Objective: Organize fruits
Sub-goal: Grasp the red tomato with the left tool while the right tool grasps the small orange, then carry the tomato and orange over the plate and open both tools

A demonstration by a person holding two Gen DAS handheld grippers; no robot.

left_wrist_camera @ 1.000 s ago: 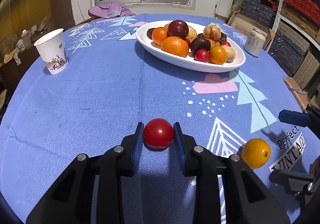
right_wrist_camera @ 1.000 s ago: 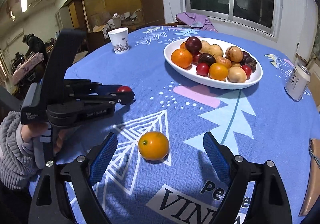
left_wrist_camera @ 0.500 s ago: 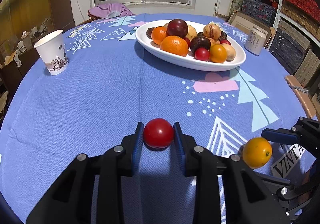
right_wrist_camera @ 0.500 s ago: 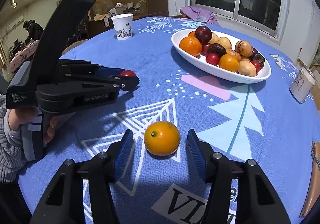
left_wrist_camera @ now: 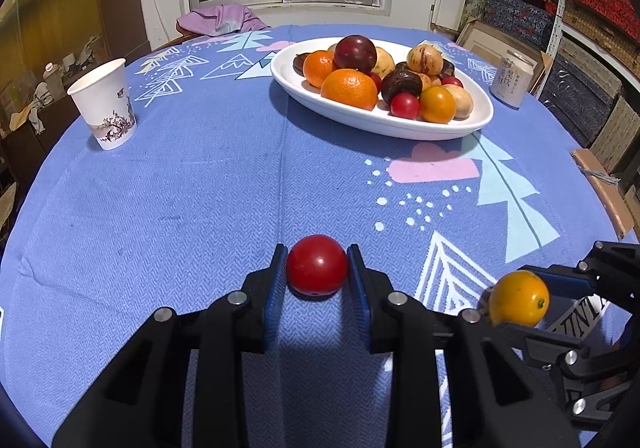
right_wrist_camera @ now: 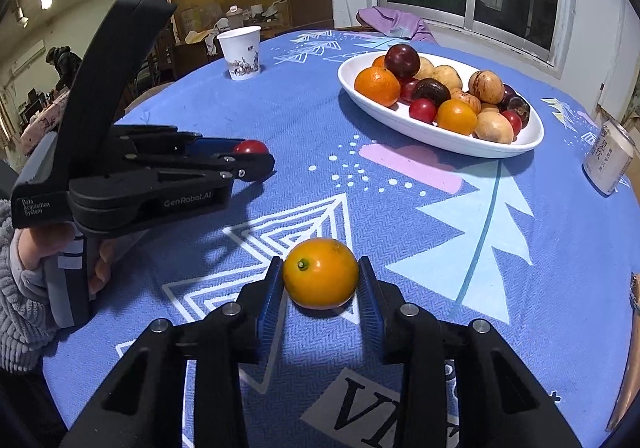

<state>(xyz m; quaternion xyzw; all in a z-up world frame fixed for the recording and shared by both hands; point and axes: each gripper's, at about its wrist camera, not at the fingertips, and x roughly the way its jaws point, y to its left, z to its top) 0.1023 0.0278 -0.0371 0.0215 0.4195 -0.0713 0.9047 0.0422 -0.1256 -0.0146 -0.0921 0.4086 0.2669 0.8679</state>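
Note:
My left gripper (left_wrist_camera: 317, 268) is shut on a small red fruit (left_wrist_camera: 317, 265), low over the blue tablecloth. My right gripper (right_wrist_camera: 320, 280) is shut on a small orange fruit (right_wrist_camera: 320, 273), also just above the cloth. The orange fruit also shows in the left wrist view (left_wrist_camera: 519, 298), to the right. The red fruit shows in the right wrist view (right_wrist_camera: 250, 147), held in the left gripper (right_wrist_camera: 256, 160). A white oval bowl (left_wrist_camera: 400, 120) full of several mixed fruits stands at the far side; it also shows in the right wrist view (right_wrist_camera: 420, 132).
A white paper cup (left_wrist_camera: 105, 104) stands at the far left. A drink can (left_wrist_camera: 511, 78) stands right of the bowl. A purple cloth (left_wrist_camera: 220, 18) lies at the table's far edge. Boxes and shelves stand off the table's right side.
My right gripper moved forward around the orange fruit and closed on it. My left gripper kept hold of the red fruit and barely moved.

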